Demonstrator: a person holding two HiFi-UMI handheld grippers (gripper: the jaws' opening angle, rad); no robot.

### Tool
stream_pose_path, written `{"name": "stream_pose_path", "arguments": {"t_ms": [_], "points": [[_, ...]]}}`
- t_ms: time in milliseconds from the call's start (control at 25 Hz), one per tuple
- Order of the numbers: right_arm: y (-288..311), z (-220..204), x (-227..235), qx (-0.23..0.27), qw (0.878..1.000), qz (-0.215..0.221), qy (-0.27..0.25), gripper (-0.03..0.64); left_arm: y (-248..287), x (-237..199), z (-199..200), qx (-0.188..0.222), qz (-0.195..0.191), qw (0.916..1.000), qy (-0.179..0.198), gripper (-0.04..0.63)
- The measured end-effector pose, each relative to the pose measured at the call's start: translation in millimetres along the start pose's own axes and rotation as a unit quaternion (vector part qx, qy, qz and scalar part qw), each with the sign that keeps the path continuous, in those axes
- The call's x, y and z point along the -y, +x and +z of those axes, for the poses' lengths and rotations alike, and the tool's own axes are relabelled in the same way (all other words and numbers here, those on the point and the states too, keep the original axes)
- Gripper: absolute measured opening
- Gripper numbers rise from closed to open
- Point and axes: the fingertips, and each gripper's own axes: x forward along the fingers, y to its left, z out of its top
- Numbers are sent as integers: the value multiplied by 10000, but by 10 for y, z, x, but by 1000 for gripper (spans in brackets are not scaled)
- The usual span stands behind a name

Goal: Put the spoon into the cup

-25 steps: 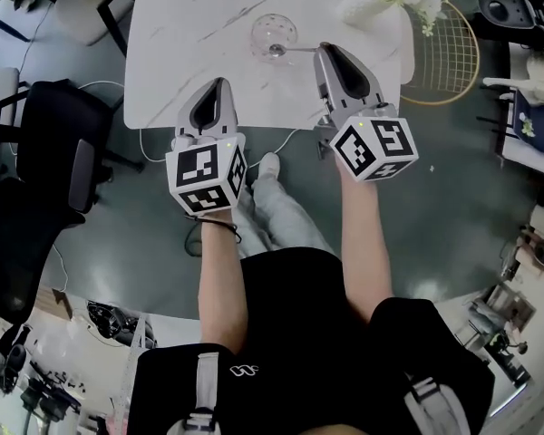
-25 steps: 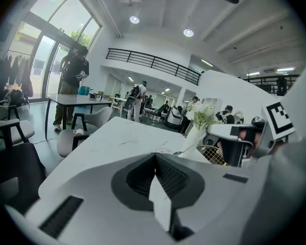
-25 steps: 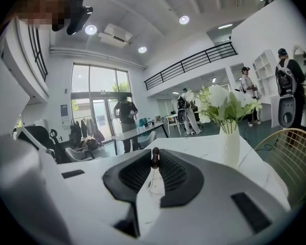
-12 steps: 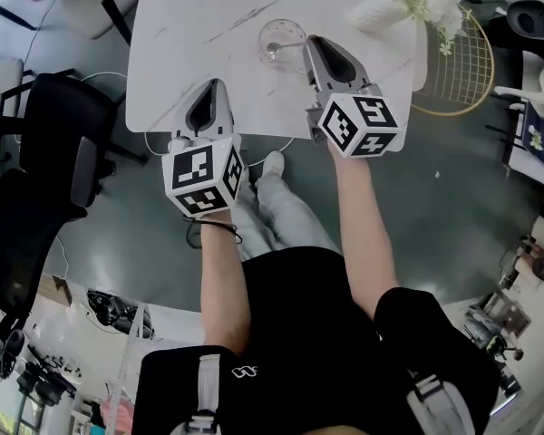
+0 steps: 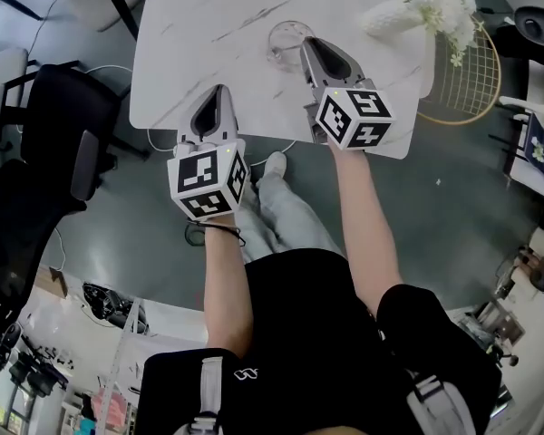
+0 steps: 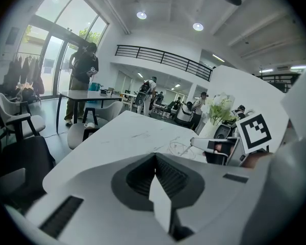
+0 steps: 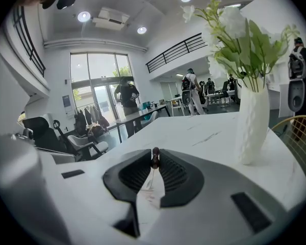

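- Two grippers: the left gripper [image 5: 219, 91] hovered over the near edge of the table [image 5: 190, 25], its jaws together on nothing.
- The right gripper [image 5: 306, 43] pinched the one spoon [image 7: 154, 158], its tips at the rim of the one glass cup [image 5: 286, 34].
- One white vase [image 5: 385, 14] of flowers stood far right.

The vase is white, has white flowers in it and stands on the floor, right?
Not quite. The vase is white and has white flowers in it, but it stands on the white table, not on the floor. The right gripper view shows its base resting on the tabletop.
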Motion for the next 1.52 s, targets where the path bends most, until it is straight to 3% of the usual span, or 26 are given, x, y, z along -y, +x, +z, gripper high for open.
{"name": "stream_pose_path", "arguments": {"t_ms": [360, 600, 840, 1200, 1400, 1520], "points": [[58, -68, 134, -199, 9992, -297, -158, 63, -76, -5, -42, -7, 31, 10000, -10, 15], [24, -179, 165, -416, 9981, -402, -199, 192, -143, -74, -88, -66, 52, 10000, -41, 15], [-295, -54, 153, -95, 9982, -593, 4, 199, -224, 74, 4, 3, -220, 9996, 160, 15], [-1068, 360, 55, 728, 9915, -1078, 68, 101, -395, 464, 294, 372, -892, 9943, 455, 15], [-1460, 564, -182, 1078, 9869, -1198, 48, 15, -686, 384, 440, 624, -908, 9929, 458, 15], [-1638, 684, -369, 1321, 9846, -1136, 103, 6, -891, 399, 519, 761, -978, 9905, 595, 15]]}}
